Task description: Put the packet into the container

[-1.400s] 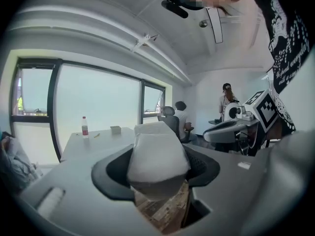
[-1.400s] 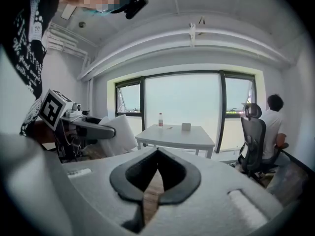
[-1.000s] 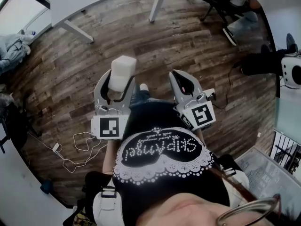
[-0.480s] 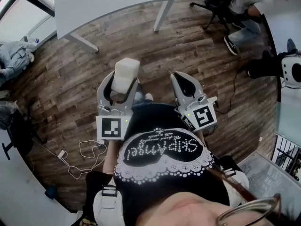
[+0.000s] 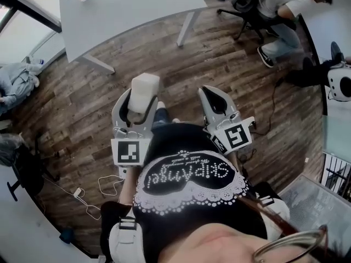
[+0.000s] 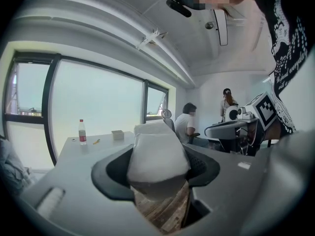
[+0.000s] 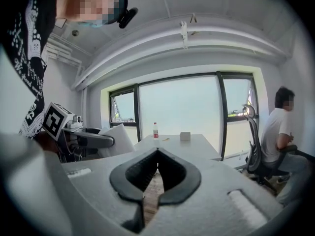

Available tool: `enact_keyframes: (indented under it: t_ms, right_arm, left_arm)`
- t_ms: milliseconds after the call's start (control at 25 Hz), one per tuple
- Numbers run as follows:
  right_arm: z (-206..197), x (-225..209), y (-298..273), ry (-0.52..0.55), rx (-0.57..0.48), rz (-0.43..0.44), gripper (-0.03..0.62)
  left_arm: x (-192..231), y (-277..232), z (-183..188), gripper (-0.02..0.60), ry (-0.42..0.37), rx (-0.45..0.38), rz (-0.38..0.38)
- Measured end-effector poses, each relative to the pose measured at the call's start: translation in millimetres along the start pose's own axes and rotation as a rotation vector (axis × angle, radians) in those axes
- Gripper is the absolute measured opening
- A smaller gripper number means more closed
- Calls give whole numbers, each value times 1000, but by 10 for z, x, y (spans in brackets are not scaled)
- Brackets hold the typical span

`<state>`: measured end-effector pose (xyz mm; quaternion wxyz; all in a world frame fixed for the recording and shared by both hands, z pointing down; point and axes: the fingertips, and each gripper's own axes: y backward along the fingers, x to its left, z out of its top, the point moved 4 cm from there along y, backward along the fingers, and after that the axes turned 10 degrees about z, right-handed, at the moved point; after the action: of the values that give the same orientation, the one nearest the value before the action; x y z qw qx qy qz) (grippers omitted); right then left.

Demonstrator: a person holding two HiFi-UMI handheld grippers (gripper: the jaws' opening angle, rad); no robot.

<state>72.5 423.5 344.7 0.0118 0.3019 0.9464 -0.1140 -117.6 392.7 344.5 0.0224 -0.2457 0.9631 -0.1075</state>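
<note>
Packet (image 6: pixel 157 154): white, soft-sided. Your left gripper (image 5: pixel 141 104) is clamping it, jaws standing wide around its lower part, and its top is sticking out past the tips. You are holding it over the wooden floor (image 5: pixel 82 92), close in front of your body.
Right gripper (image 7: pixel 157 154): you are carrying it beside the left, jaws meeting tip to tip, gripping nothing.
Table (image 5: pixel 137 10): white, well ahead, bearing a bottle (image 6: pixel 82 132) and a small box (image 6: pixel 117 134).
</note>
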Motion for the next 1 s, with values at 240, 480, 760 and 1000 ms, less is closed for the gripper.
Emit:
enact_keyframes:
  t_ms: [240, 480, 760, 1000]
  right_arm:
    - [1, -7, -117, -14, -4, -6, -3]
    - [-23, -58, -110, -12, 17, -15, -3]
    - [-86, -258, -112, -32, 45, -34, -3]
    - [-38, -560, -300, -55, 51, -4, -3]
  left_arm:
    - [103, -31, 0, 278, 11, 5, 7]
    - [106, -109, -22, 278, 14, 19, -5]
    - [40, -305, -64, 278, 29, 51, -17]
    - [42, -616, -11, 278, 56, 64, 9]
